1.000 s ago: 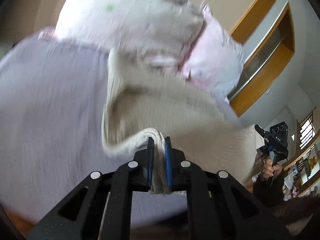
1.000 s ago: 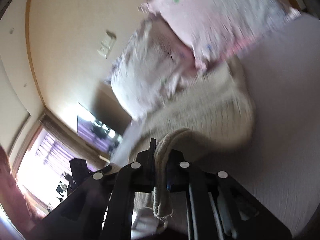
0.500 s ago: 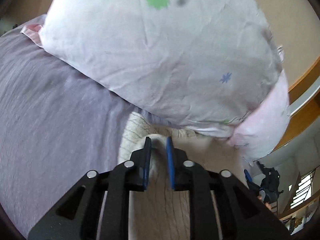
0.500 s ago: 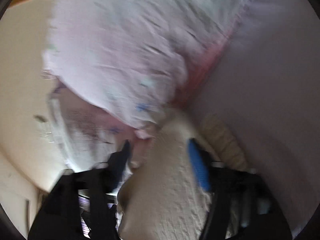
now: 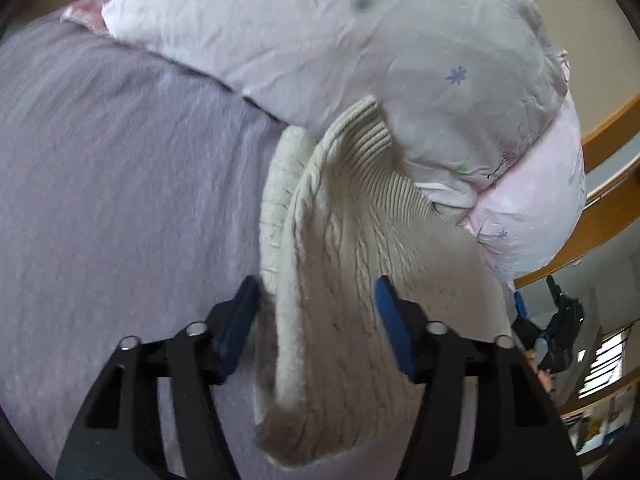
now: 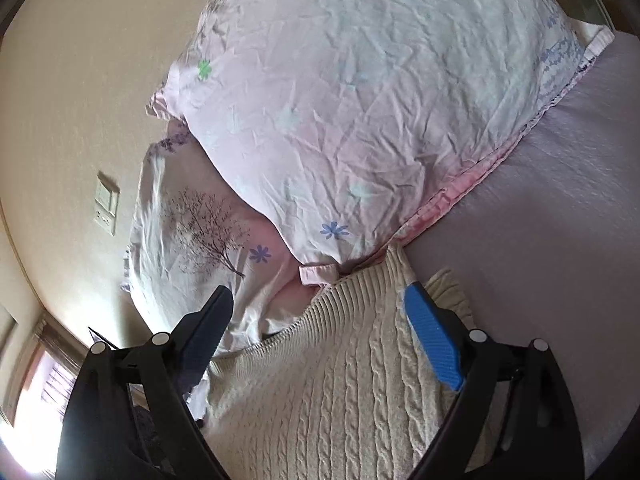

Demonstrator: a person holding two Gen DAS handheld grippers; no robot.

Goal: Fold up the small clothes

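Observation:
A cream cable-knit sweater (image 5: 344, 264) lies folded on the lilac bed sheet (image 5: 120, 184), its ribbed hem resting against a pillow. My left gripper (image 5: 316, 300) is open, its blue-padded jaws spread on either side of the sweater's folded edge, gripping nothing. In the right wrist view the same sweater (image 6: 340, 384) lies below my right gripper (image 6: 320, 320), which is open and wide apart above the ribbed hem. The other gripper's black body (image 5: 560, 328) shows at the far right of the left wrist view.
Two pale pink flowered pillows (image 6: 360, 92) are stacked at the head of the bed, touching the sweater's hem. A cream wall with a switch plate (image 6: 107, 204) is on the left. A wooden frame (image 5: 608, 184) stands at the right.
Both grippers carried the sweater's edge toward the pillows, laid it down and opened, letting go. The sweater now lies folded over on the sheet.

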